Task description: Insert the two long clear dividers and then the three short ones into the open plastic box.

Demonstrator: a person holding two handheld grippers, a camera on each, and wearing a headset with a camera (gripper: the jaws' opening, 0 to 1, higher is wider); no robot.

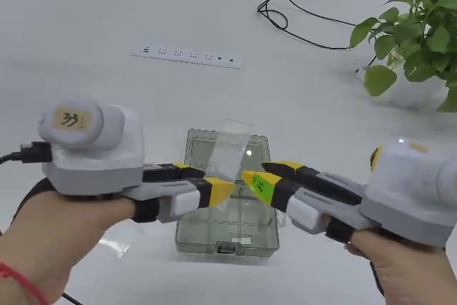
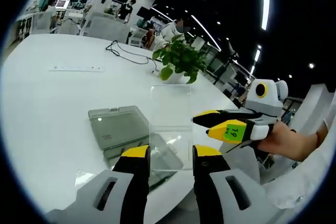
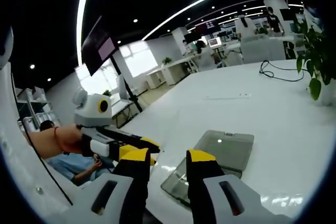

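Note:
The open smoky-clear plastic box [image 1: 191, 237] lies on the white table below both grippers, its lid [image 1: 200, 149] folded back on the far side. My left gripper [image 1: 207, 180] is shut on a clear divider [image 1: 232, 149], which stands up over the box. In the left gripper view the divider [image 2: 170, 116] spans the gap between my left gripper's [image 2: 170, 153] fingers. My right gripper [image 1: 263, 174] hovers open just right of the divider with nothing between its fingers. The right gripper view shows the open right gripper [image 3: 169, 156], the left gripper [image 3: 149, 146] and the box [image 3: 181, 184].
More clear pieces [image 1: 118, 244] lie on the table left of the box. A white power strip [image 1: 187, 56] sits farther back, a black cable [image 1: 285, 12] beyond it. A potted plant [image 1: 418, 41] stands at the far right.

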